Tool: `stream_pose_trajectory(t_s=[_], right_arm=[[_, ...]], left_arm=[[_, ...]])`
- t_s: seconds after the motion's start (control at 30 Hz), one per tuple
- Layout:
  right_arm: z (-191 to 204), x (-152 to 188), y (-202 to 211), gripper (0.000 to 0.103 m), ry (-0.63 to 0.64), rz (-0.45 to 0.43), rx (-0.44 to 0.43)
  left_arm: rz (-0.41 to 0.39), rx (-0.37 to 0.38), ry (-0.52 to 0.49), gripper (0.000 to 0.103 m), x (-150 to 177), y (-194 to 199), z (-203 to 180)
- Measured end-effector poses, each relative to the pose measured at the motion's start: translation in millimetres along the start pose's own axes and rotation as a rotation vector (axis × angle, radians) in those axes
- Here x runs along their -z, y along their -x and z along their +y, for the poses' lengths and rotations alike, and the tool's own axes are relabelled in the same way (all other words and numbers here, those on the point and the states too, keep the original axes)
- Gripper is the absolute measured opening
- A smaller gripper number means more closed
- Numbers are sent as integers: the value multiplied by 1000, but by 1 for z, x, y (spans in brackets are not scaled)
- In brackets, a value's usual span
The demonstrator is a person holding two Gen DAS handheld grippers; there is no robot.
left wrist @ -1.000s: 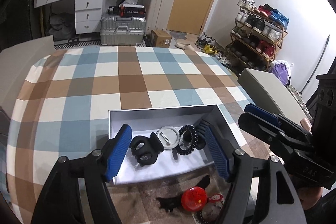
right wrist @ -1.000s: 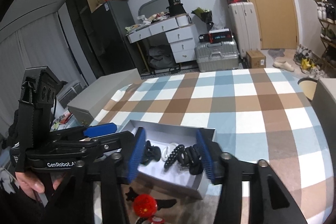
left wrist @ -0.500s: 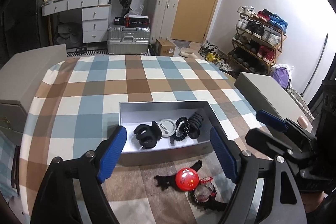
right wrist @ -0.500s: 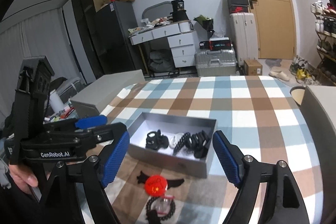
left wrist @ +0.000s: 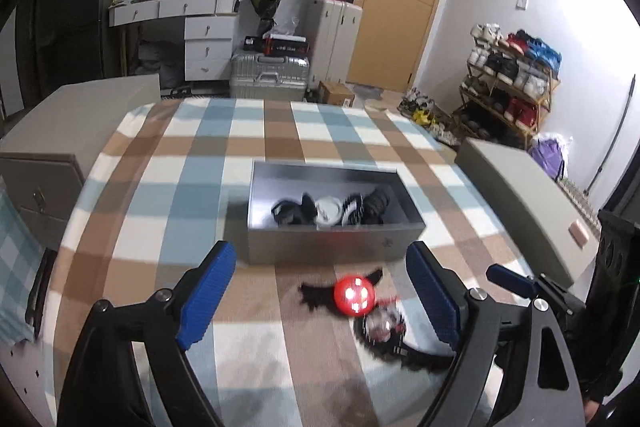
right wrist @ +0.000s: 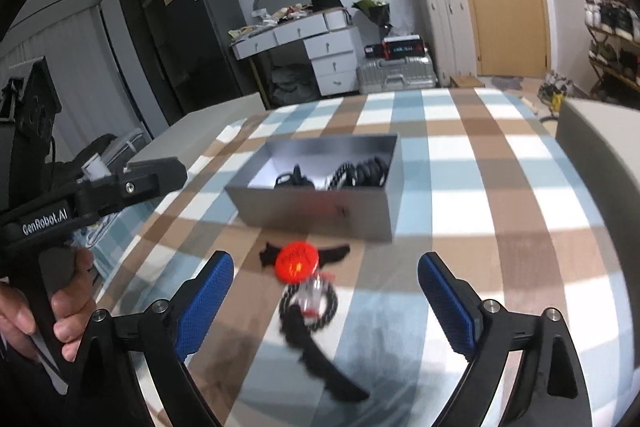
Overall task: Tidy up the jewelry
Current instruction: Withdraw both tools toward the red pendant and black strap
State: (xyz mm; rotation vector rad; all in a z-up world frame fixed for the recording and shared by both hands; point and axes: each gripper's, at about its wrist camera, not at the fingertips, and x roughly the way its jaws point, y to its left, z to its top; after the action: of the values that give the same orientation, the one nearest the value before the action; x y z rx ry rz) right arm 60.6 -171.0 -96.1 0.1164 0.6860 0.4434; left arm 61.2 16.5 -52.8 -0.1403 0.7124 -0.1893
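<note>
Left wrist view: both my claws spread wide, holding nothing, above checked table [left wrist: 168, 195].
Grey box [left wrist: 328, 247] at 12 o'clock of my left gripper [left wrist: 320, 297], holding black hair clips, coil ties, white round piece. Red disc ornament [left wrist: 354, 295] on black strap lies just before box; blurred beaded ring at its 5 o'clock. My right gripper [right wrist: 324, 301] hovers over ornament [right wrist: 298, 261].

We see a counter [left wrist: 168, 187] checked in blue, brown and white, a grey box [left wrist: 332, 247] of black and white pieces, a red disc [left wrist: 355, 295], and blue-padded tongs [left wrist: 320, 301]
</note>
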Motion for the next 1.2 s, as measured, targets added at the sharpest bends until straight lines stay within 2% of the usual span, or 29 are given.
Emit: stream_pose_trajectory(t_s=[0.1, 0.17, 0.43, 0.67, 0.77, 0.87, 0.97, 1.03, 1.07, 1.13, 1.2], right_arm=[[-2, 11, 1, 98, 16, 17, 20], [-5, 19, -2, 98, 33, 47, 50], [-11, 45, -9, 98, 32, 156, 16], [-1, 54, -15, 96, 86, 198, 13], [5, 56, -18, 90, 107, 202, 12], [12, 60, -22, 84, 151, 213, 48], [18, 62, -27, 73, 198, 224, 94], [19, 63, -28, 61, 210, 227, 106], [19, 63, -29, 59, 213, 228, 115], [20, 62, -31, 46, 227, 222, 138], [23, 61, -32, 39, 251, 225, 149]], left_arm=[[8, -58, -1, 85, 11, 1, 1], [40, -51, -3, 85, 20, -2, 3], [109, -60, 30, 85, 49, -3, 17], [157, -26, 47, 85, 64, -4, 17], [155, -27, 34, 85, 66, -2, 16], [163, -31, 44, 85, 68, -3, 19], [180, -32, 64, 85, 70, -6, 25], [194, -31, 79, 85, 71, -8, 28], [198, -32, 84, 85, 71, -9, 29], [204, -37, 95, 85, 73, -9, 32], [206, -37, 101, 85, 74, -8, 34]])
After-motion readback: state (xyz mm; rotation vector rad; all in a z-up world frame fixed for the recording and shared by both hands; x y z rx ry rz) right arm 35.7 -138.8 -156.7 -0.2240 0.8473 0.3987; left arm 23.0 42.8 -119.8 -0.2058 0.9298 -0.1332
